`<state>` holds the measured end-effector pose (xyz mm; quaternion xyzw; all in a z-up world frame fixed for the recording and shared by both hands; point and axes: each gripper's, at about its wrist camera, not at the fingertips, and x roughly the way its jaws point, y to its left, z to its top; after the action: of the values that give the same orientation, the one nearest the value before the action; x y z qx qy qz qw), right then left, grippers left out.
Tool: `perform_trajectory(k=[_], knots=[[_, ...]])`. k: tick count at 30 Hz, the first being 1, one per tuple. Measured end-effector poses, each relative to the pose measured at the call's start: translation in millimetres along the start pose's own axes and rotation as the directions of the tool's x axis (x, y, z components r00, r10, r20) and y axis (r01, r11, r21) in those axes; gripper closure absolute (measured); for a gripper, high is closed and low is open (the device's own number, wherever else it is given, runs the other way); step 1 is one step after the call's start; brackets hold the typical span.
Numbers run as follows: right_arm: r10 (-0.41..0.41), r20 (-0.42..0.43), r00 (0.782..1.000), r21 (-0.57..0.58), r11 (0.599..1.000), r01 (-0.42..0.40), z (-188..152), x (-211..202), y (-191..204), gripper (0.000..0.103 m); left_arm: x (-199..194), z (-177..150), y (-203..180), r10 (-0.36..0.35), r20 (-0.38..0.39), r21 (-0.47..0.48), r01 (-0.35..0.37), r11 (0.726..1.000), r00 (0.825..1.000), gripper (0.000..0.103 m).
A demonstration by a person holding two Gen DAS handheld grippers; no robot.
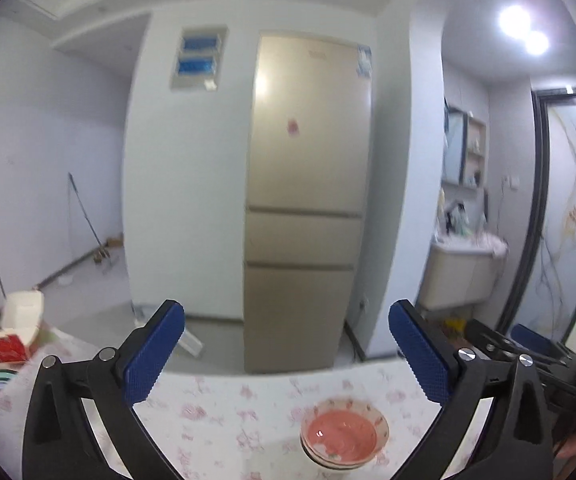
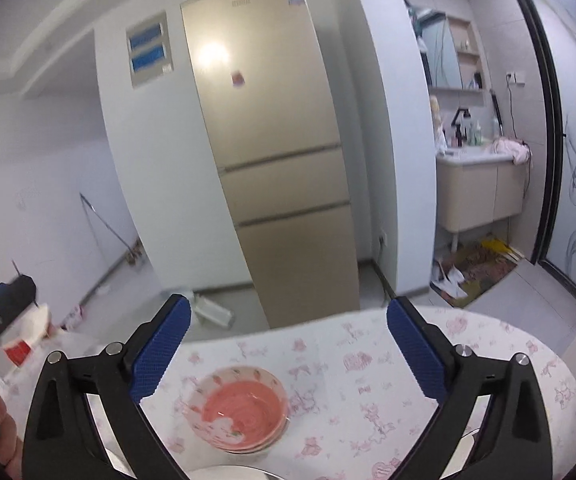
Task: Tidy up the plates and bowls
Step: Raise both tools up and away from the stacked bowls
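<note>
Right wrist view: both tongs spread wide, nothing held

Fridge (image 2: 276, 152), tall, gold, against far wall. Counter (image 2: 467, 360) under floral cloth. Bowl stack (image 2: 244, 408) on the counter, top bowl pink inside, no contents visible. Right tongs (image 2: 288, 350) released, above the stack. Left tongs (image 1: 286, 354) released, bowls (image 1: 343, 434) below, nearer their right finger.

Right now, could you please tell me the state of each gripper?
Left gripper: open, holding nothing.
Right gripper: open, holding nothing; the stacked pink ceramic bowls sit free on the table.
</note>
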<state>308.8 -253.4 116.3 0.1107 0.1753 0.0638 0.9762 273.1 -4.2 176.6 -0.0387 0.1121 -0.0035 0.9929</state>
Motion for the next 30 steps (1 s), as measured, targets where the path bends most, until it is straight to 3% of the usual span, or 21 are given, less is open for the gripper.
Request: perform_trajectory(k=[4, 9, 11, 16, 21, 24, 25, 27, 30], knots=[[0.044, 0.130, 0.991, -0.002, 0.999, -0.044, 7, -39, 14, 0.000, -46, 13, 13, 0.038, 0.067, 0.046, -0.042, 0.998, 0.997, 0.000], [0.084, 0.223, 0.971, -0.096, 0.993, -0.064, 10, -78, 50, 0.000, -111, 21, 28, 0.083, 0.166, 0.026, -0.088, 0.996, 0.983, 0.000], [0.110, 0.248, 0.963, -0.104, 0.991, -0.087, 11, -93, 60, 0.000, -137, 21, 34, 0.081, 0.220, 0.013, -0.085, 0.996, 0.972, 0.000], [0.108, 0.321, 0.941, -0.123, 0.990, -0.072, 14, -136, 79, 0.000, -197, 19, 41, 0.135, 0.323, 0.055, -0.161, 0.985, 0.937, 0.000], [0.090, 0.398, 0.913, -0.108, 0.993, -0.051, 6, -172, 98, 0.000, -247, 8, 67, 0.161, 0.357, -0.053, -0.152, 0.987, 0.920, 0.000], [0.108, 0.402, 0.909, -0.183, 0.982, -0.036, -3, -181, 116, 0.000, -266, -6, 77, 0.192, 0.353, -0.043, -0.189, 0.981, 0.916, 0.000], [0.155, 0.403, 0.902, -0.230, 0.971, -0.064, -10, -182, 120, 0.000, -269, -10, 80, 0.204, 0.349, -0.048, -0.200, 0.979, 0.915, 0.000], [0.231, 0.382, 0.895, -0.252, 0.958, -0.140, -20, -185, 125, 0.000, -276, -25, 89, 0.217, 0.325, -0.060, -0.209, 0.976, 0.920, 0.000], [0.248, 0.320, 0.914, -0.176, 0.964, -0.200, -35, -175, 126, 0.000, -274, -49, 100, 0.192, 0.286, -0.077, -0.177, 0.981, 0.939, 0.000]])
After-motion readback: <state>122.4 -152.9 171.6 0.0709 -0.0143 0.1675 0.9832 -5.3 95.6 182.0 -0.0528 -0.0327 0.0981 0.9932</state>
